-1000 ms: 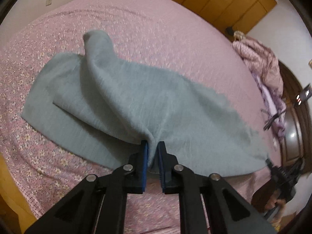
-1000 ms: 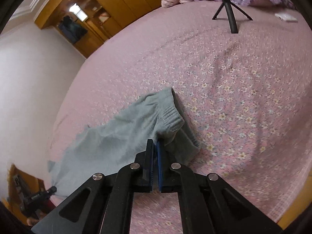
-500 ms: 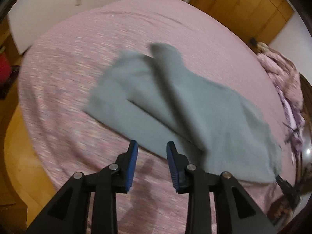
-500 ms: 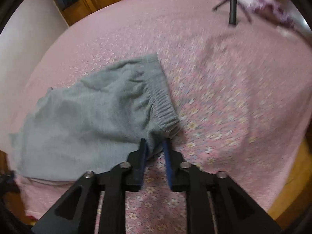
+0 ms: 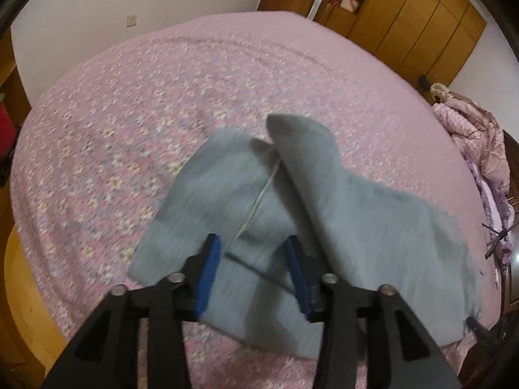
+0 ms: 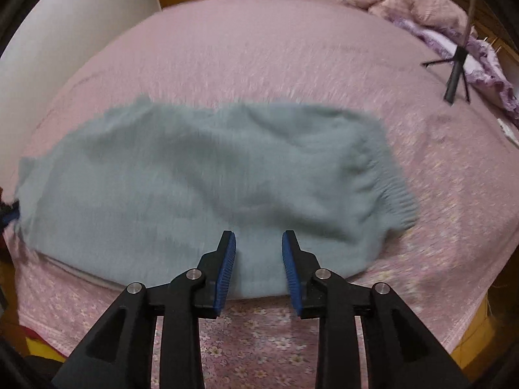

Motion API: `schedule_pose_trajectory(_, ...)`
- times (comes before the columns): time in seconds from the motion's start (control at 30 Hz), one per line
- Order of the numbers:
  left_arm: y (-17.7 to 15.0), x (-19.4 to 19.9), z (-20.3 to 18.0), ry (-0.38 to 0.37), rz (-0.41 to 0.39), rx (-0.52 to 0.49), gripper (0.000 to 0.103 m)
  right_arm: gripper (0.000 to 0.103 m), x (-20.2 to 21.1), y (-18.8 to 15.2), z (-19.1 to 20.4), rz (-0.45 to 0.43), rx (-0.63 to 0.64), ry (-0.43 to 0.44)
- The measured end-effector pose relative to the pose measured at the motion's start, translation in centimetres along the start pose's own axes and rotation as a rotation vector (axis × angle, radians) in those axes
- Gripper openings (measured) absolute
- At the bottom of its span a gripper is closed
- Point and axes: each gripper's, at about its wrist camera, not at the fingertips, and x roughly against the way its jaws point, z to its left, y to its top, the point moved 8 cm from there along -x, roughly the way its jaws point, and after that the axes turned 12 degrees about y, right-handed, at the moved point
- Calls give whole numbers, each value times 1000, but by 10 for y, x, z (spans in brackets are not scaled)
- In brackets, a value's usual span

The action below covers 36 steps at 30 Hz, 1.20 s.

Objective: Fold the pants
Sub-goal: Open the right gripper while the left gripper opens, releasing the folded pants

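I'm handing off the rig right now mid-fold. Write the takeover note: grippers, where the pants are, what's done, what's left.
Left gripper: open, empty, over the pants' leg end.
Right gripper: open, empty, at the pants' near edge.
Pants: grey, lying on the pink bedspread, laid over themselves lengthwise; ribbed waistband to the right. The top leg sits skewed off the lower one, with a loose drawstring on it.
Done: lengthwise fold.
Left: square up the legs, then probably fold across.

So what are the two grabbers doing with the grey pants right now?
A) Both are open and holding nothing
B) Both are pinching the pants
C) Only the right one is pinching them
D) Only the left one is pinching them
A: the left gripper and the right gripper both stand wide open, and the grey pants lie loose on the pink bed.
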Motion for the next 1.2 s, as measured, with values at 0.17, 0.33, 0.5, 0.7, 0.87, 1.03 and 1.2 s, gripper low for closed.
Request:
schedule_pose_trajectory(0.17, 5, -3, -8, 9, -29, -37, 45, 32, -15, -6, 1, -3, -1, -12)
schedule_pose_trajectory(0.33, 6, 1, -18, -31, -24, -35, 6, 32, -12, -10, -1, -12, -19, 19)
schedule_pose_trajectory(0.5, 23, 36, 15, 56, -103, -12, 6, 32, -13, -8, -6, -11, -17, 17)
schedule_pose_trajectory(0.7, 4, 12, 53, 70, 22, 42, 7, 33, -13, -9, -7, -16, -7, 14)
schedule_pose_trajectory(0.87, 1, -1, 47, 138, 4, -17, 14, 33, -14, -8, -6, -8, 3, 12)
schedule_pose_trajectory(1.03, 14, 21, 46, 178, -57, -53, 22, 33, -8, -1, -4, 9, 11, 1)
schedule_pose_trajectory(1.2, 32, 34, 12, 108, -102, -100, 36, 33, 1, 33, 19, -46, 81, 41)
